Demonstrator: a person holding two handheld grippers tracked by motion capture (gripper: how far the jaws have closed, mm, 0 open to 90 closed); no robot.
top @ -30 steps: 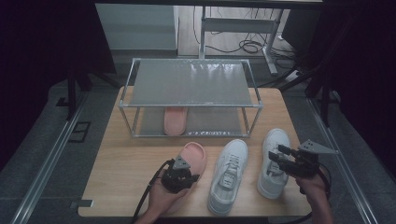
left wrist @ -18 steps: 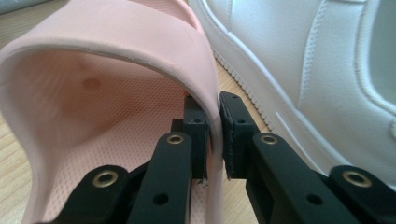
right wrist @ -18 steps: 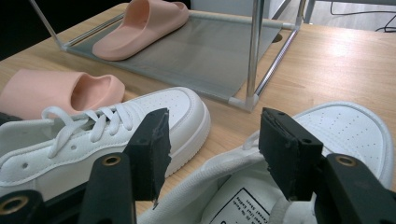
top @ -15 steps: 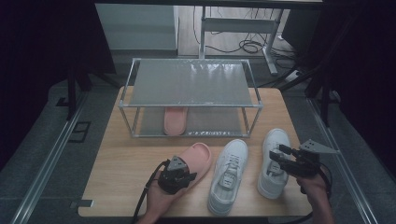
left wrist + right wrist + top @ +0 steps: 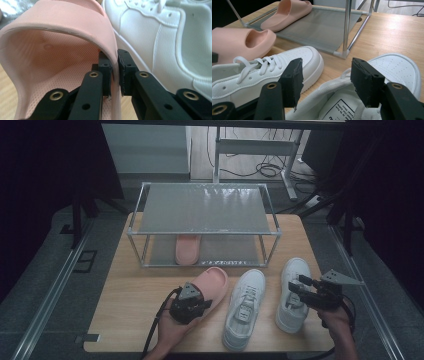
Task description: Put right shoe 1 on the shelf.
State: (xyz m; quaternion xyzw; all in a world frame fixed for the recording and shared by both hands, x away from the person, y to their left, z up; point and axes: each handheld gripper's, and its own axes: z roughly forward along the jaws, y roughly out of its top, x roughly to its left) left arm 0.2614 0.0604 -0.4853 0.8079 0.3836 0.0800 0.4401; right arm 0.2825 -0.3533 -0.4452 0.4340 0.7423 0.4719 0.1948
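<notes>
From my seat I have the left gripper pinching the pink slipper by the side wall of its strap, one jaw inside the strap and one outside; the jaws have just been closing and now press on that wall. This slipper lies on the wooden table, in front of the metal rack, with its toe pointing toward the rack. On the rack's lower shelf sits the second pink slipper. Just right of the held slipper lies a white sneaker, close alongside it. Farther right, the other white sneaker lies toe toward the rack, and my right gripper hangs over its opening with the jaws spread wide, gripping nothing.
</notes>
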